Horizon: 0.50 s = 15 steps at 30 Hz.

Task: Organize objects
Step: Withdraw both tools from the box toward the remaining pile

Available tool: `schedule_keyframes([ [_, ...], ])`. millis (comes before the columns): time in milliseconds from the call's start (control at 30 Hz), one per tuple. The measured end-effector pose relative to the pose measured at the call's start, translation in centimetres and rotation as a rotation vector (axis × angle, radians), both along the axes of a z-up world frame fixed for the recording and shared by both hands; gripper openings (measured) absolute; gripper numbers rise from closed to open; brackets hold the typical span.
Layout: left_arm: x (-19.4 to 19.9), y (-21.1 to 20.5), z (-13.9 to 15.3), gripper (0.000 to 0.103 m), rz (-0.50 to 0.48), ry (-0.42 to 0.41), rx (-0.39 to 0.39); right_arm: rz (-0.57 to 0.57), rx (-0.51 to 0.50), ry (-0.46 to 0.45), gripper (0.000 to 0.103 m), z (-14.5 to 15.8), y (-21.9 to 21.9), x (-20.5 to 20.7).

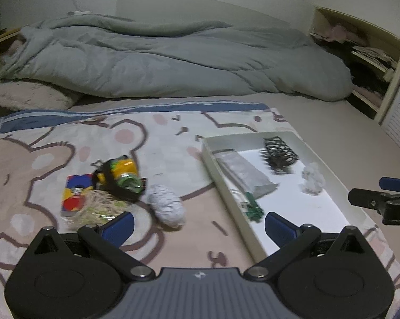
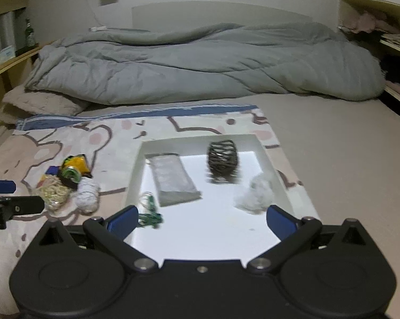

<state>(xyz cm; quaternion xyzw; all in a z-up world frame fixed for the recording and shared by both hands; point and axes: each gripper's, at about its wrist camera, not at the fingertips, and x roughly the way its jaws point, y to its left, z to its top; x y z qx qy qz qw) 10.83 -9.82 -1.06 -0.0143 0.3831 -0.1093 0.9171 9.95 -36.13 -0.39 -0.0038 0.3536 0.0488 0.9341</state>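
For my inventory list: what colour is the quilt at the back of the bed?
The quilt is plain grey; the right wrist view shows it best.

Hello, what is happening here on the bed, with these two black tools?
A person holds two grippers over a bear-print blanket and is sorting small things into a white tray. The left gripper and the right gripper are both open and hold nothing. In the tray lie a grey pouch, a black wire ball, a white crumpled wad and a small green item. Outside it, on the blanket, wait a yellow can, a colourful box, rubber bands and a white ball.
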Motion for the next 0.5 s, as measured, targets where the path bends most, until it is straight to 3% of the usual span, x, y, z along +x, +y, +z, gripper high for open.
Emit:
schedule_keyframes([
  [500,0.0,7.8,0.3,0.103,0.124,-0.003,0.006,0.141,-0.001,0.001,0.103,0.1,8.6,2.3],
])
